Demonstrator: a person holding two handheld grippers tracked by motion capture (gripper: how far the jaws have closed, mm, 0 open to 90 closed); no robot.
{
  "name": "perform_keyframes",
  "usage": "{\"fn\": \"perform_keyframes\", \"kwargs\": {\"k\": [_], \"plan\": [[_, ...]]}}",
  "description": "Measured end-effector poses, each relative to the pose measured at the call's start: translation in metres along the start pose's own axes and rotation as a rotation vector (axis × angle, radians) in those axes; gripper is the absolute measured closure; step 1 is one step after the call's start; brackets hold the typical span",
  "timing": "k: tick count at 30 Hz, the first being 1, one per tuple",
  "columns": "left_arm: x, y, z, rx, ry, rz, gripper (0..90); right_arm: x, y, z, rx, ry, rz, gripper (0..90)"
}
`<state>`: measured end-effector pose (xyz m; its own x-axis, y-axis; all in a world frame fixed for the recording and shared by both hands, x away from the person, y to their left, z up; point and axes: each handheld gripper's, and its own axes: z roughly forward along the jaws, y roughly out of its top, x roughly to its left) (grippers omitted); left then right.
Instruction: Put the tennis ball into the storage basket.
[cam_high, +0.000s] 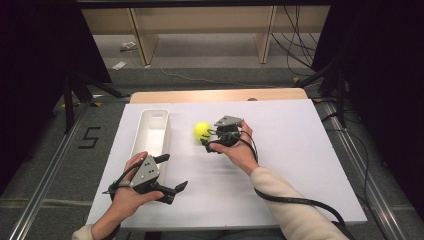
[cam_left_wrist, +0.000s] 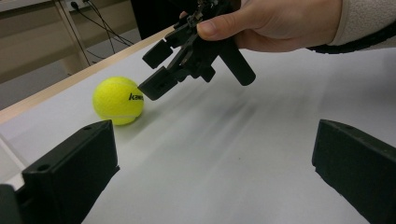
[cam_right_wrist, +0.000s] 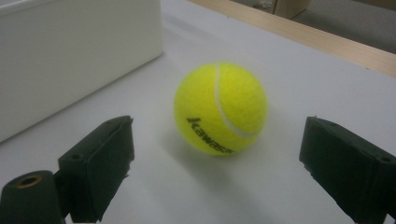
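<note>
Fuzzy yellow-green tennis ball (cam_high: 202, 130) resting on the flat white tabletop board (cam_high: 300, 165), just beside the long white rectangular plastic bin (cam_high: 151, 131), not in it. Right black two-jaw gripper (cam_right_wrist: 215, 172) spread wide, holding nothing, aimed at the ball; ball sits ahead of the jaws, not yet between them, no contact. Left black two-jaw gripper (cam_high: 171, 172) also spread wide and empty, near the bin's near end, well apart from the ball.

Risks, as judged:
- Round ball on smooth board: any off-centre jaw touch likely to roll it away, toward the bin wall or the far wooden edge (cam_high: 215, 95).
- Closing too early: pinching only the front of the ball, squirting it forward.
- Closing above the ball's middle: slipping out on lift.
- Coming in too low: jaw tips scraping the board.
</note>
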<state>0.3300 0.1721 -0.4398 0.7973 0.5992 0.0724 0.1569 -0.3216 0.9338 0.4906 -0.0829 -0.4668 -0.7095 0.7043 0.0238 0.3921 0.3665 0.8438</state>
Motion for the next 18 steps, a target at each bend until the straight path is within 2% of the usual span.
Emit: {"fn": "perform_keyframes", "kwargs": {"k": [18], "plan": [[0.000, 0.000, 0.000, -0.002, -0.002, -0.002, 0.0, 0.002, 0.013, 0.024, 0.002, 0.012, 0.016, 9.8]]}}
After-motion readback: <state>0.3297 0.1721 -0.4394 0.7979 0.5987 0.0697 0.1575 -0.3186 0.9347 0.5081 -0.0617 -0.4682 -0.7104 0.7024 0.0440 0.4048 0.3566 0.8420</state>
